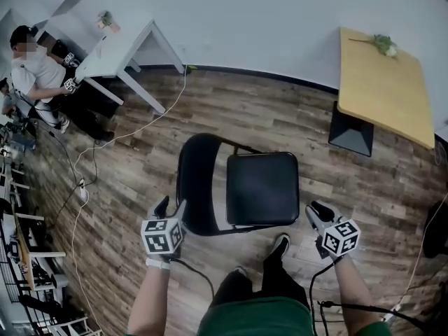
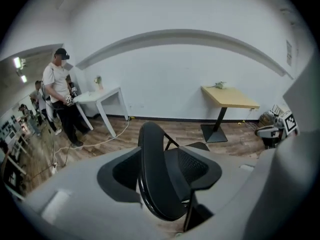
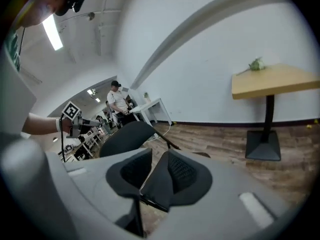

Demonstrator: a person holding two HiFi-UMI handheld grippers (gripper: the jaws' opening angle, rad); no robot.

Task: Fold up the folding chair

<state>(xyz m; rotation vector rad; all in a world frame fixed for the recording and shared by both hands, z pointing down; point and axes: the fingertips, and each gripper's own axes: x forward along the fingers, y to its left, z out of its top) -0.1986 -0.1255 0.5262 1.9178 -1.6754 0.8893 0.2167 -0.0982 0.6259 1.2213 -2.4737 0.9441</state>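
Black folding chair (image 1: 262, 187), brown wood-grain floor (image 1: 266, 110), white table (image 1: 115, 44), tan table (image 1: 381, 82).

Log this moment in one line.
chair: unfolded | left gripper: jaws open, by backrest | right gripper: jaws open, by seat

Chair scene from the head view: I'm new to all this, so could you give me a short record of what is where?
chair: black, unfolded, standing on the wood floor
left tongs: open, at the near edge of the backrest
right tongs: open, just right of the chair
white table: far left, a person beside it
wooden table: far right, against the wall
folding: not yet done
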